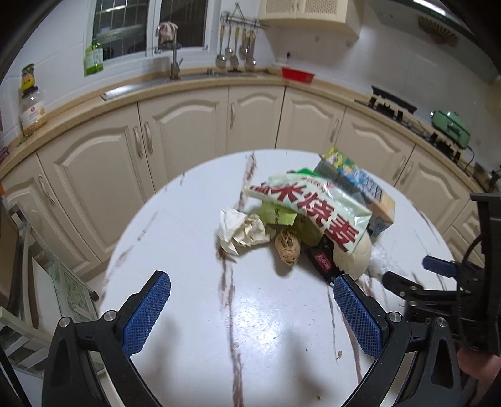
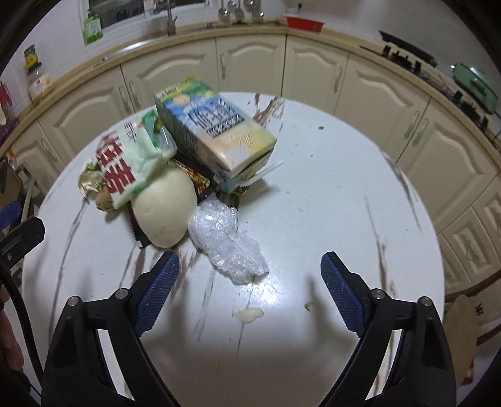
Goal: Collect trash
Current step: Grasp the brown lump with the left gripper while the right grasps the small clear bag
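From the left wrist, I am holding my left gripper [image 1: 250,313] wide open and empty, the trash pile [image 1: 300,225] waiting at one o'clock on the table [image 1: 175,250]. From the right wrist, my right gripper [image 2: 250,291] is gaping empty, straddling the crumpled plastic wrap [image 2: 228,247] at twelve o'clock for pickup.

- A round white table [image 1: 188,238] with dark marble-like veins stands in front of a long run of cream cabinets [image 1: 184,125] with arched panel doors and metal handles.
- A tan countertop [image 1: 94,106] runs above the cabinets; a faucet [image 1: 173,62] rises from it under a dark window [image 1: 147,25].
- Ladles and spoons [image 1: 235,50] hang on the white wall right of the window.
- A cream wall cupboard [image 1: 308,15] hangs further right.
- A black stove [image 1: 394,106] sits on the countertop's right stretch.
- Overhead light glares off the tabletop.
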Demonstrator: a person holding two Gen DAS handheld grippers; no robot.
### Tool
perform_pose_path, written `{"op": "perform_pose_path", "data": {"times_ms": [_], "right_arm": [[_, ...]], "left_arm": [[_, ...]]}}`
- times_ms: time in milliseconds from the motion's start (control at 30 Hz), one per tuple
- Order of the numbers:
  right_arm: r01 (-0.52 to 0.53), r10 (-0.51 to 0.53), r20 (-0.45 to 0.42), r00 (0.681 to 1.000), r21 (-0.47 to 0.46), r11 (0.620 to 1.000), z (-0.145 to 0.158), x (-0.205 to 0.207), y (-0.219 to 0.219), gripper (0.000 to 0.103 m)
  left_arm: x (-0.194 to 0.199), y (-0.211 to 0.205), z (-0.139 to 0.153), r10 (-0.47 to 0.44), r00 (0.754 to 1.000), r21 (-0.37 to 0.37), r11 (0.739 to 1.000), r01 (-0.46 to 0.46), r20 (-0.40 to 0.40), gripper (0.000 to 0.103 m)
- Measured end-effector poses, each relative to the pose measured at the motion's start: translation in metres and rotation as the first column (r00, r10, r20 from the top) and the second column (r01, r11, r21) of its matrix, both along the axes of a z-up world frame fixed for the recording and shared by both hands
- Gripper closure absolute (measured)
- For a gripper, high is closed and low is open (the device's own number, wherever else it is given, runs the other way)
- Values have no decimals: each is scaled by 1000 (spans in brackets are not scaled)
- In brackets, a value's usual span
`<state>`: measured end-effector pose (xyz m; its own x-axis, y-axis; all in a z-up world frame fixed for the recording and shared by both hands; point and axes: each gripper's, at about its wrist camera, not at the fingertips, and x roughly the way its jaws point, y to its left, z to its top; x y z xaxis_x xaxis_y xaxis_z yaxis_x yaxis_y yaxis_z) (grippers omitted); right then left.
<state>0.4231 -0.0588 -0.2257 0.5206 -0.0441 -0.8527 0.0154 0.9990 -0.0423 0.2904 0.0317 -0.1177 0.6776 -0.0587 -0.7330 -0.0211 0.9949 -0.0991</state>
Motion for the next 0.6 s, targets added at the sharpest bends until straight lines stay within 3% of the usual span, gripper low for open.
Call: {"op": "perform_pose_path", "data": {"times_ms": [100,233,300,367,600], "right_arm": [[-24,24,-19,1000,7,1000,-12,11,-1,14],[-68,68,-26,997,-3,998,-23,25,1,26],[-87,87,-12,996,3,996,-20,26,3,44],[-94,94,6,996,5,996,-16,25,0,79],[-77,76,11,997,79,994,-12,19,-21,85]], "left_arm": [[23,-2,-5,4,1000,1,1000,-4,-24,1],[53,-7,-13,5,999,4,1000,-5,-52,1],[69,-11,-18,3,998,7,1000,-2,-65,1],[87,-17,-24,-3,997,4,1000,4,-82,2],[132,-28,-49,-9,992,18,1000,11,-127,19]]}}
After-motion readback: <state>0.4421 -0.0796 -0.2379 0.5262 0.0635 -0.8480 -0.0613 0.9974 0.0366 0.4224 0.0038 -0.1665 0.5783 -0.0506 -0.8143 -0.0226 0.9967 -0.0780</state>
